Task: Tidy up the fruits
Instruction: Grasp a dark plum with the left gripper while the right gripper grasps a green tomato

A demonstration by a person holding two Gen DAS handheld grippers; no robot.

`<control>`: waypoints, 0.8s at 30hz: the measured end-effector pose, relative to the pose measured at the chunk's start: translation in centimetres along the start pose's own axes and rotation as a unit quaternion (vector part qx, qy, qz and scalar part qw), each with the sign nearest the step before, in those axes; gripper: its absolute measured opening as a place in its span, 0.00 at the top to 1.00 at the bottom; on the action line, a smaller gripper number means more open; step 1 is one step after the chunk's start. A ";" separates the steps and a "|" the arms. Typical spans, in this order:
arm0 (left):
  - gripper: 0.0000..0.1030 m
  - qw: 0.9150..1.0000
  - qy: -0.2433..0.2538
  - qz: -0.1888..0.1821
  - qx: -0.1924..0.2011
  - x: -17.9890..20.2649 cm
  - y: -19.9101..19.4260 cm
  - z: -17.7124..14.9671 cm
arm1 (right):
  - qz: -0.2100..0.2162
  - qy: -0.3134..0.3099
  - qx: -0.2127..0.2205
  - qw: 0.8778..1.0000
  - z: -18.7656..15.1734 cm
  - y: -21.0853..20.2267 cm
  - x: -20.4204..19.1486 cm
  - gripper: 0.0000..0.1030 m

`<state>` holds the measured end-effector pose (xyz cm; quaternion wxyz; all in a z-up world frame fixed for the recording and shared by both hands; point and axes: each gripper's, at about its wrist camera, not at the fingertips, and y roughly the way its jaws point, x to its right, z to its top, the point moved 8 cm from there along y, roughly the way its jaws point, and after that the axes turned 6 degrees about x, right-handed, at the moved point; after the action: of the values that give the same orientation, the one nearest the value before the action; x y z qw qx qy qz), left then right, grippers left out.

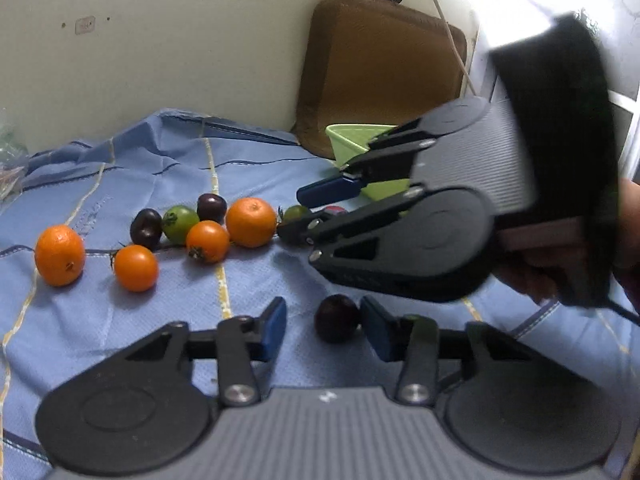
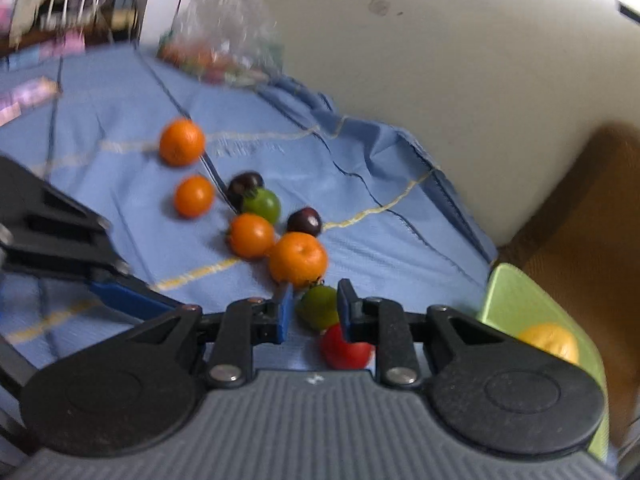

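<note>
On the blue cloth (image 1: pixel 160 168), fruit lies near a green bowl (image 2: pixel 516 300). Right gripper (image 2: pixel 312 310), jaws partly open, surrounds a green tomato (image 2: pixel 318 306); squeeze gently. Left gripper (image 1: pixel 324 326), jaws wide, frames a dark plum (image 1: pixel 336 318).

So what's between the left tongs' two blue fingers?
A dark purple fruit, sitting close against the right finger of the left tongs; the left wrist view shows it.
</note>
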<state>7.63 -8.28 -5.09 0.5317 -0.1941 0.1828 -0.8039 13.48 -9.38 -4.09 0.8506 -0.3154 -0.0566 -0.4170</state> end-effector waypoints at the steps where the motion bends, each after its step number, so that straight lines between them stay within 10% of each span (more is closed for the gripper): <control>1: 0.73 1.000 -0.004 -0.007 0.002 0.1 0.0 0.1 | -0.008 -0.016 -0.011 1.000 -0.1 0.5 0.1 0.73; 8: 0.75 1.000 -0.008 -0.003 0.017 -1.0 -2.1 -0.1 | 0.004 -0.012 0.013 1.000 -0.2 -1.0 -0.5 0.75; 24: 0.64 1.000 -0.017 -0.001 0.010 -1.5 -2.4 -1.0 | 0.023 0.224 0.079 0.971 -5.8 -8.7 -1.5 0.73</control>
<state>5.77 -5.93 -4.94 0.5356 -0.2026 0.1656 -0.8029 5.05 -15.69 -4.97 0.8732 -0.1473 0.1104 -0.4512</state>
